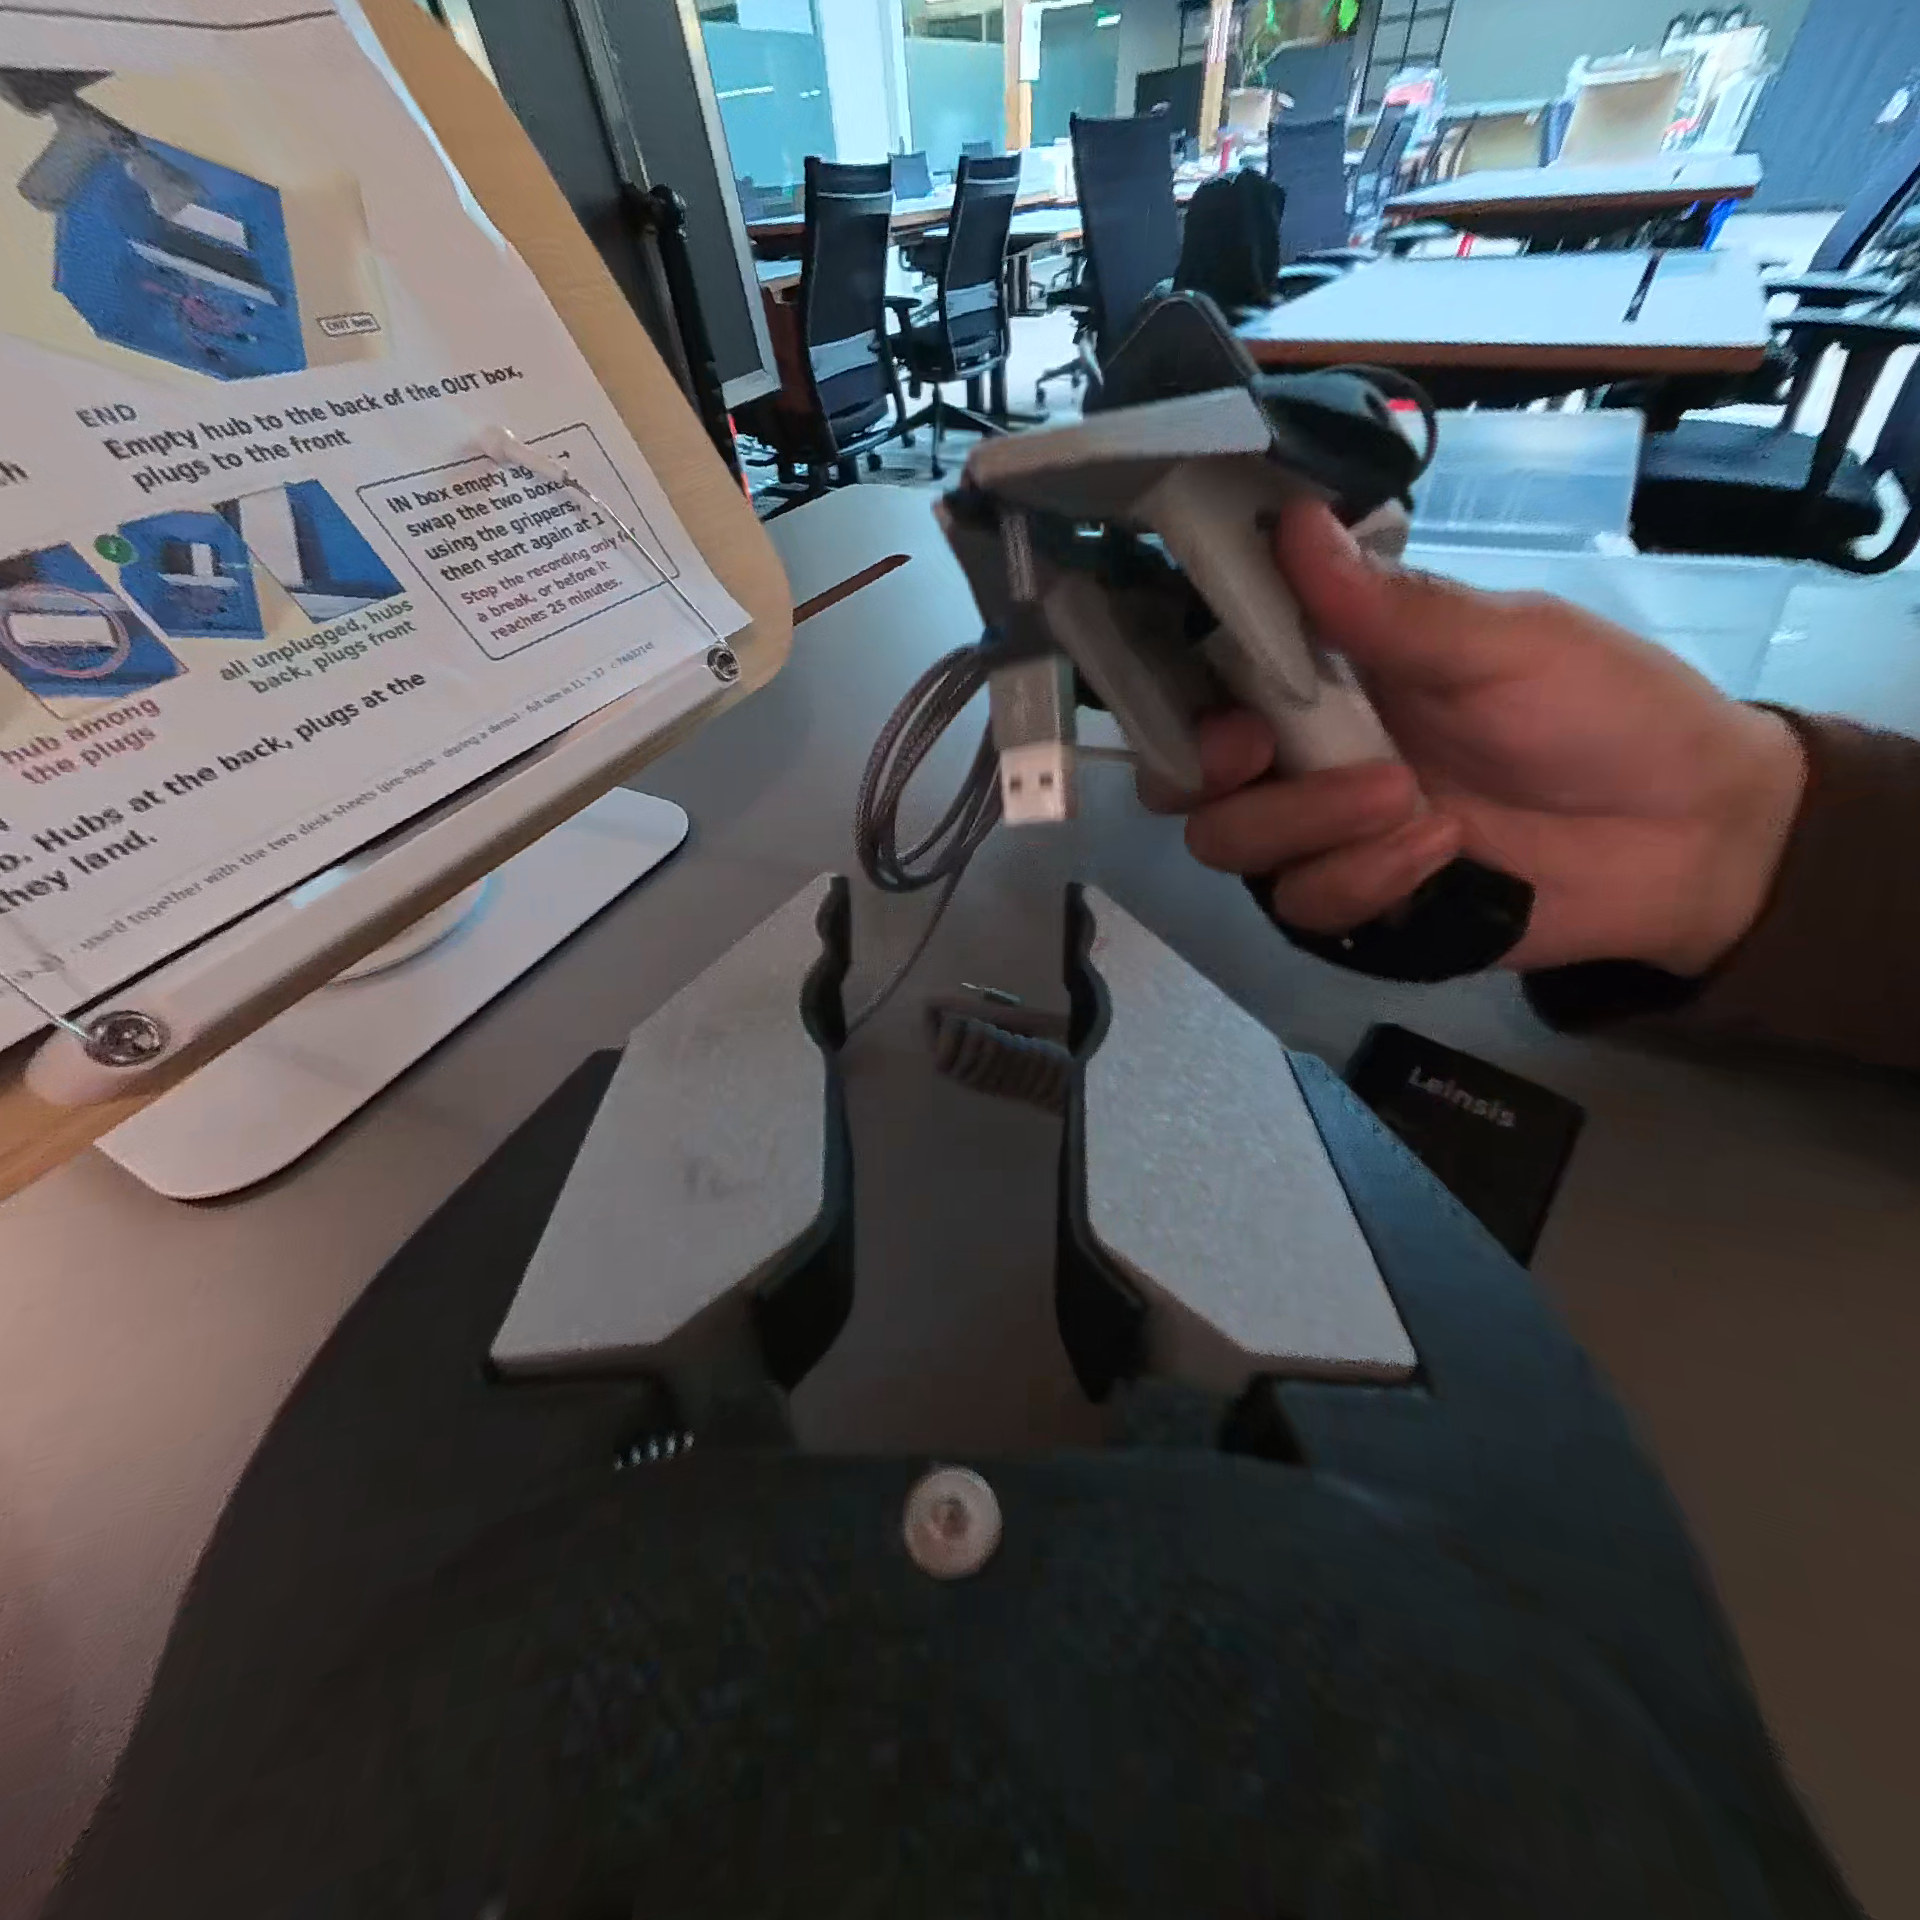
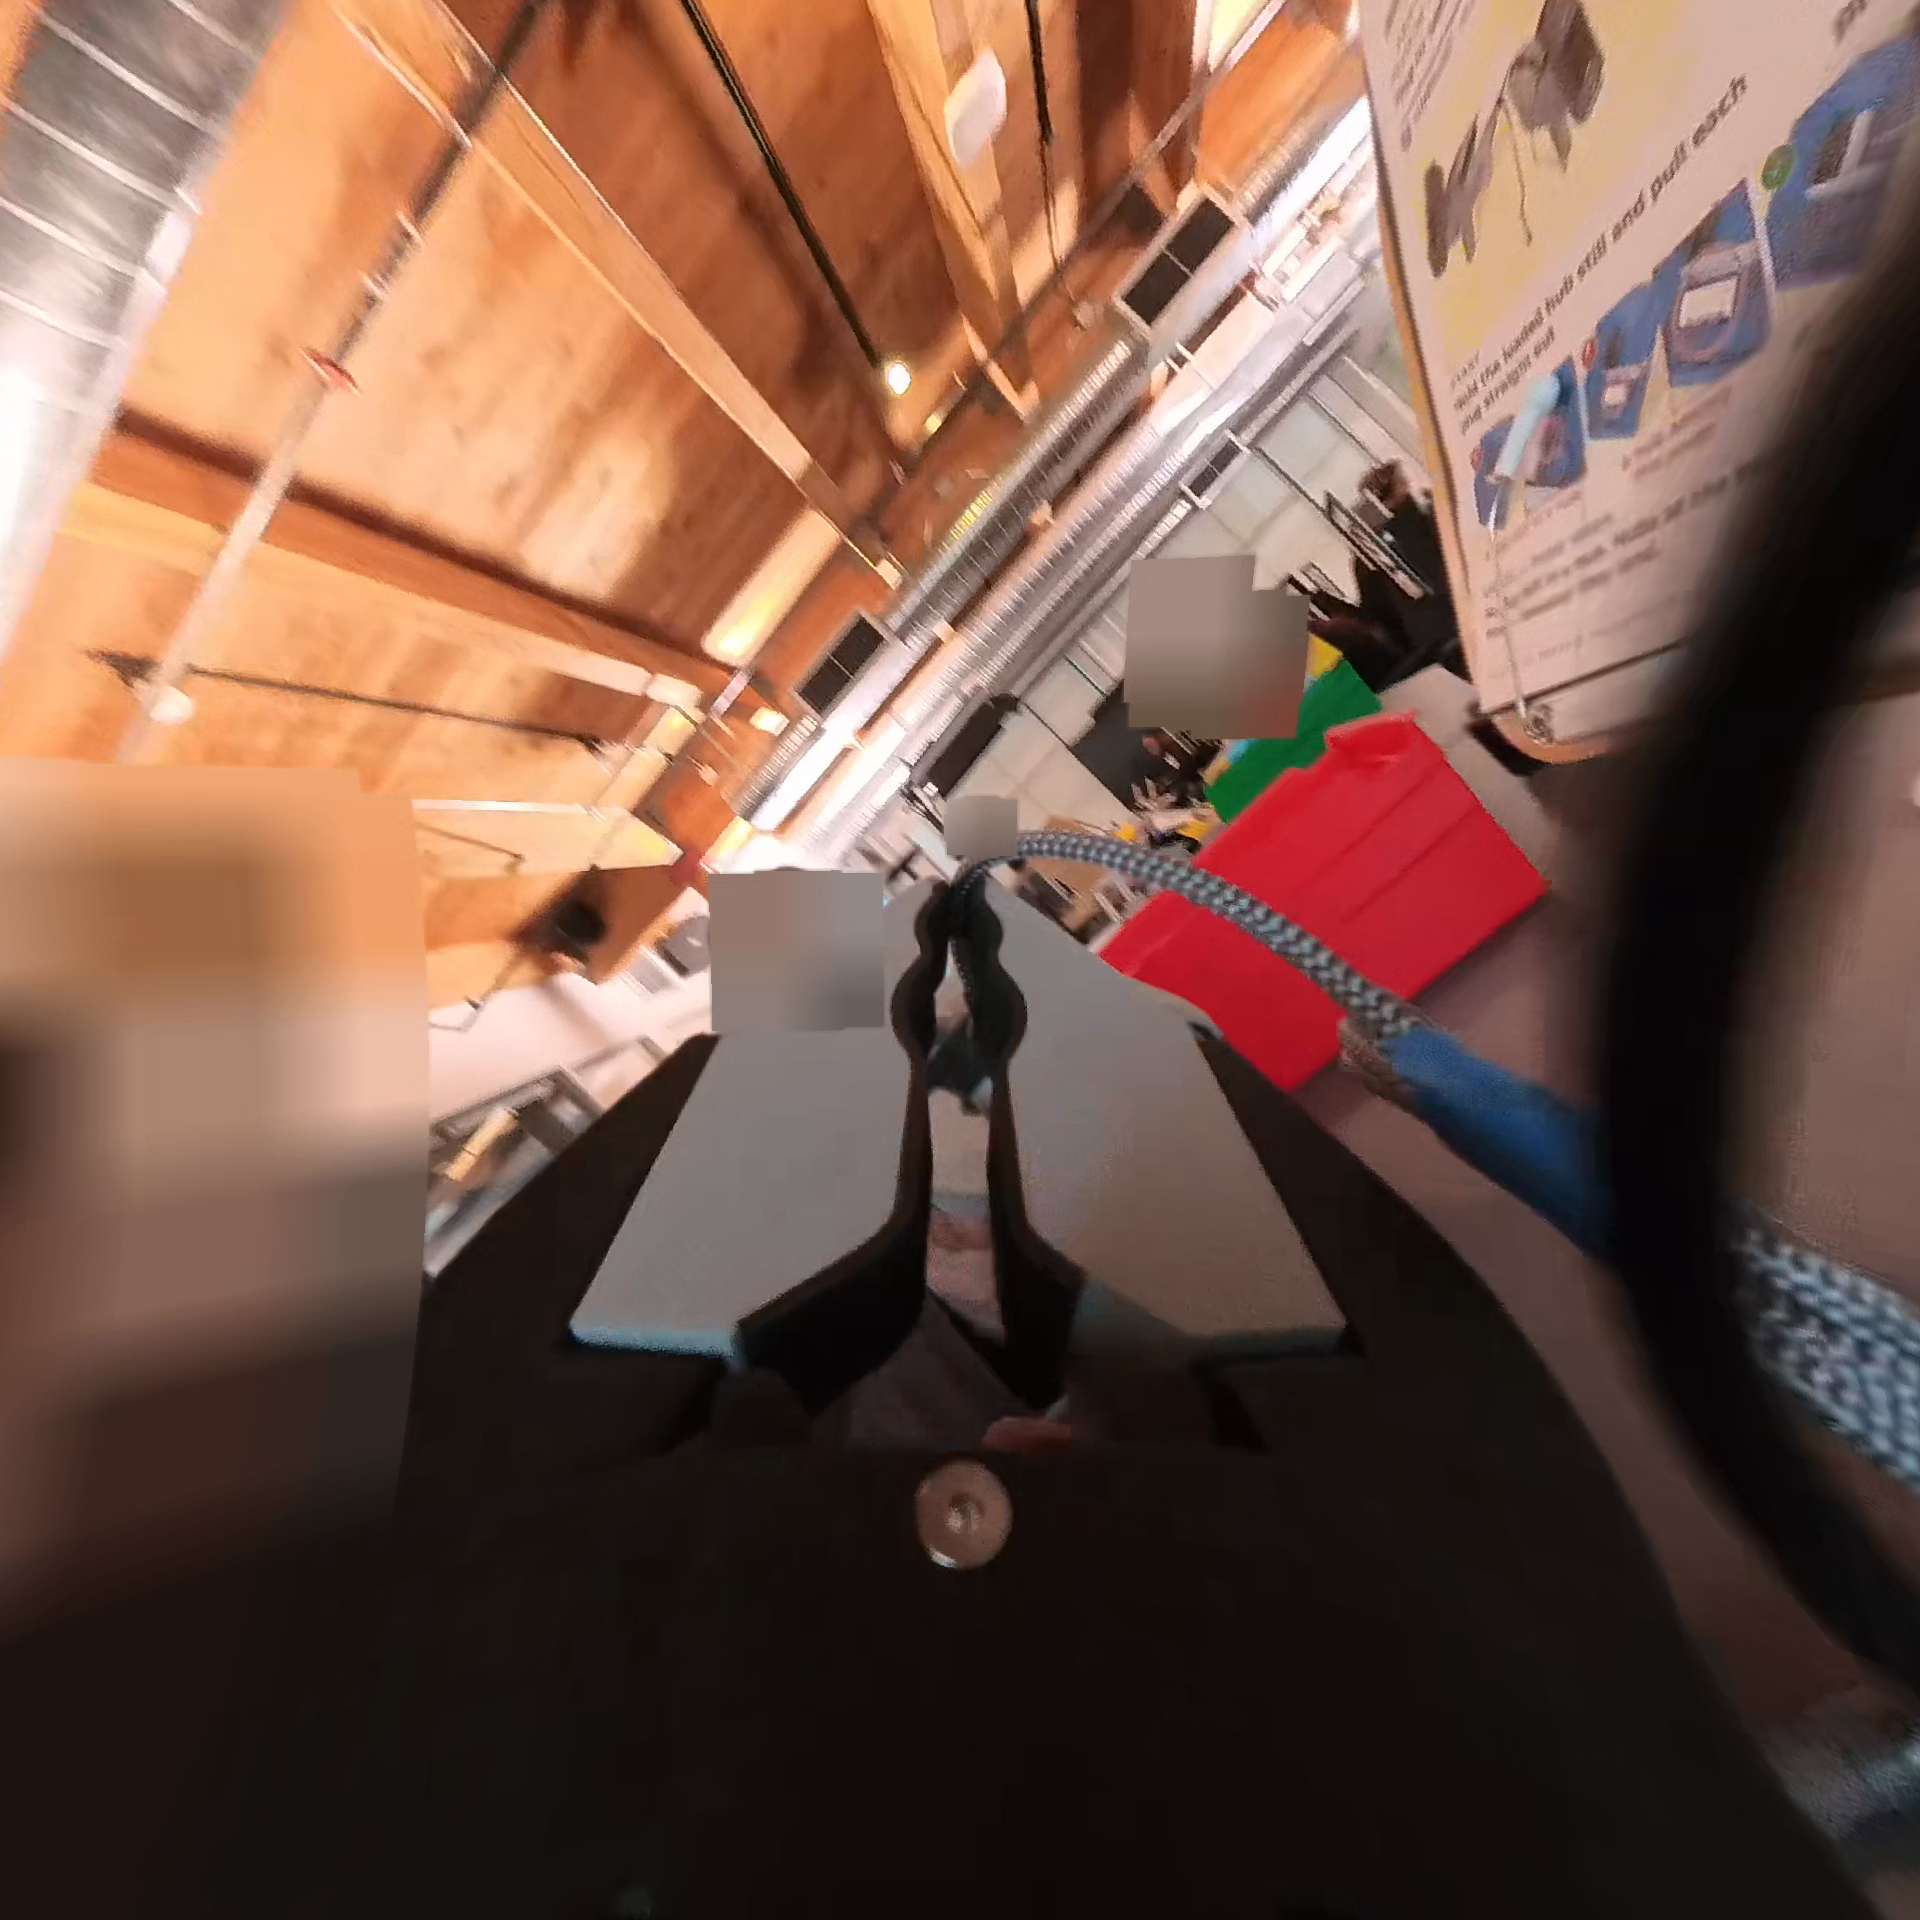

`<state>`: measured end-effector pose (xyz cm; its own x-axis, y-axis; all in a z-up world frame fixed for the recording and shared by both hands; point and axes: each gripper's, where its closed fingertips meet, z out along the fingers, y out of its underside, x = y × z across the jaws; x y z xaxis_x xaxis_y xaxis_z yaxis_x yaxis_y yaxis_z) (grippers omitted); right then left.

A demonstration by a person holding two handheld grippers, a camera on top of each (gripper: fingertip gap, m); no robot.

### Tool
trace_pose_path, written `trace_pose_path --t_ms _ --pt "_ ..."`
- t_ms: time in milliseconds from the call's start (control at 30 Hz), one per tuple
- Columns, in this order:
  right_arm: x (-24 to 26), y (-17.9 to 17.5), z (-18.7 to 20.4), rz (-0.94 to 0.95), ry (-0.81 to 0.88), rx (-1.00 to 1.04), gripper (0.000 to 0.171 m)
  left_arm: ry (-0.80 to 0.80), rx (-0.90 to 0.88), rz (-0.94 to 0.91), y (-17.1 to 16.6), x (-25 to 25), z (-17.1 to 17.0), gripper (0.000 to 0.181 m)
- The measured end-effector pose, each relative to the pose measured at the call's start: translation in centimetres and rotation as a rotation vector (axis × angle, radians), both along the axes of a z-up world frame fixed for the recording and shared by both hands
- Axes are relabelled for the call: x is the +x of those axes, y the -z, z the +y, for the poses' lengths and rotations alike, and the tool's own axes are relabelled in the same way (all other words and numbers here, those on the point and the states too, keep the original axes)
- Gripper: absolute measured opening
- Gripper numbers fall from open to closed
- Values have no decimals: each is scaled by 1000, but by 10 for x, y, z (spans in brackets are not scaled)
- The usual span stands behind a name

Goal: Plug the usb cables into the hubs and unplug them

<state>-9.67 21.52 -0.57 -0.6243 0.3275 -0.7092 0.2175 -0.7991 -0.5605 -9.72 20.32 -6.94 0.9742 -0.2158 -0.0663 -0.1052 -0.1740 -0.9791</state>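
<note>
In the left wrist view my left gripper [image 1: 956, 935] is open and empty, low over the grey table [image 1: 727, 790]. A hand holds my right gripper [image 1: 1003, 561] up ahead of it, tilted downward. It is shut on a grey braided USB cable [image 1: 914, 769]. The cable's silver USB plug [image 1: 1034, 753] hangs down from the fingers, and its loops dangle to the left. In the right wrist view my right gripper [image 2: 961, 909] is pinched on the braided cable [image 2: 1195, 894], which runs off right to a blue part [image 2: 1496, 1132]. No hub shows clearly.
An instruction sheet on a wooden stand [image 1: 343, 540] rises at the left on a white base [image 1: 436, 997]. A black flat object [image 1: 1465, 1122] and a small coiled piece [image 1: 997, 1049] lie on the table. A red box [image 2: 1340, 904] and a green box [image 2: 1320, 727] stand beyond. The tips of one gripper are about 6 cm away from the tips of the other.
</note>
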Motion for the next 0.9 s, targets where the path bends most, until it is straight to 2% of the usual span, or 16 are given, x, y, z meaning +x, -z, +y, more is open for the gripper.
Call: trace_pose_path --t_ms 133,267,400,633,767,900 --pt "9 -15 12 70 -52 -185 0 -14 10 145 3 8 1 42" --pt "11 -20 10 84 -139 -345 0 -51 63 297 -1 13 1 35" --pt "7 -18 9 68 -208 -467 0 -56 108 308 -10 17 -1 33" --pt "3 -11 5 27 -154 -361 0 -131 216 352 -31 10 -8 32" --pt "-2 -6 -4 -6 -86 -203 0 -115 249 380 -35 17 -10 19" --pt "-3 -7 -14 -11 -40 -74 0 -146 226 359 -33 9 -8 13"
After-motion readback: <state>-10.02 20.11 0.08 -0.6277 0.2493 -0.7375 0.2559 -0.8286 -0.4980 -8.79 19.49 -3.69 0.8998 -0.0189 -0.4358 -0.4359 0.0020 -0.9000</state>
